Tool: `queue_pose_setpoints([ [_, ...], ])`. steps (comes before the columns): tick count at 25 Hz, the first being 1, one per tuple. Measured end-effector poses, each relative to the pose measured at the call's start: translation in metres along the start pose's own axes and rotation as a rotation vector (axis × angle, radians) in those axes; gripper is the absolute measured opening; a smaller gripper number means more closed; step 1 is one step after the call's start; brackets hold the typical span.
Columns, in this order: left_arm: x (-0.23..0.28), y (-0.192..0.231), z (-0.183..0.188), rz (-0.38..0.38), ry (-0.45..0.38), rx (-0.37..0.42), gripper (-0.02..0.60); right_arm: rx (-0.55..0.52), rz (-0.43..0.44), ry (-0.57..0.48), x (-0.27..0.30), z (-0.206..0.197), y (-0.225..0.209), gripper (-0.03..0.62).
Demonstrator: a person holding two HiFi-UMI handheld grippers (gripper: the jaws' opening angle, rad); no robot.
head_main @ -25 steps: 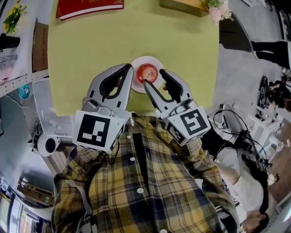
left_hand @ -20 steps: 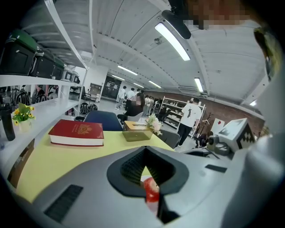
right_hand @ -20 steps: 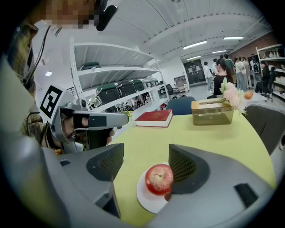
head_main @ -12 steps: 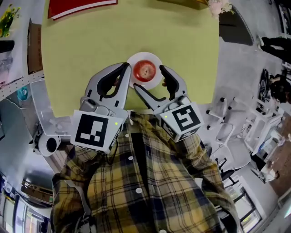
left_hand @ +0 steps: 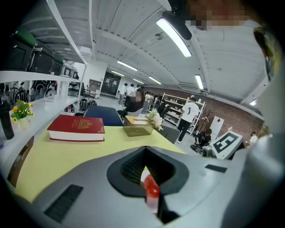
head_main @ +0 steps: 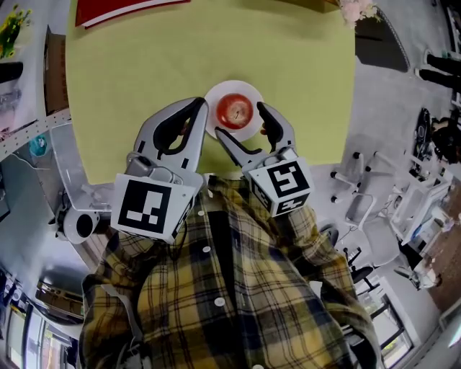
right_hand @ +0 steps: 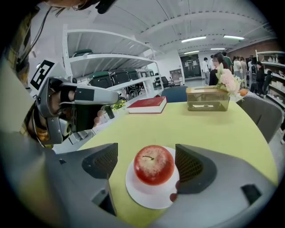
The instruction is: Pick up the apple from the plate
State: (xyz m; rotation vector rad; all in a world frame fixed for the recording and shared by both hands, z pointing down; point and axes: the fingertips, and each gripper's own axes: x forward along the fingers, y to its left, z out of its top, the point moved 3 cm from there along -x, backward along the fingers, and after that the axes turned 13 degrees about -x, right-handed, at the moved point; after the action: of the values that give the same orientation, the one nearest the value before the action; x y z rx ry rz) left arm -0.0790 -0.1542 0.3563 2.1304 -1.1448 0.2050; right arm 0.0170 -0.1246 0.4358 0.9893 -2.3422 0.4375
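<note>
A red apple (head_main: 235,109) (right_hand: 153,164) sits upright on a small white plate (head_main: 216,96) (right_hand: 147,198) near the front of the yellow-green table (head_main: 144,65). My right gripper (head_main: 240,120) (right_hand: 148,163) is low over the plate with its jaws still opening. The apple lies between its two pads (right_hand: 192,164), and neither pad touches it. My left gripper (head_main: 198,108) (left_hand: 144,165) hovers just left of the plate, its tips together and nothing in them. Through its narrow slit, a strip of the apple (left_hand: 151,192) shows.
A red book (head_main: 130,9) (right_hand: 147,104) lies at the table's far left. A glass box with flowers (right_hand: 207,98) (left_hand: 138,127) stands at the far right. Chairs and people are beyond the table. Bare tabletop stretches behind the plate.
The right gripper's jaws have spread wide and it has come down closer to the plate, so its fingers now flank the apple. The left gripper has stayed in place.
</note>
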Motion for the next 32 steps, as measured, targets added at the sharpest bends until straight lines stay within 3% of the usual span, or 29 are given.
queue_pose_setpoints([
  [32, -0.002, 0.021, -0.03, 0.022, 0.075, -0.035, 0.005, 0.01, -0.039, 0.124, 0.041, -0.052, -0.003, 0.379],
])
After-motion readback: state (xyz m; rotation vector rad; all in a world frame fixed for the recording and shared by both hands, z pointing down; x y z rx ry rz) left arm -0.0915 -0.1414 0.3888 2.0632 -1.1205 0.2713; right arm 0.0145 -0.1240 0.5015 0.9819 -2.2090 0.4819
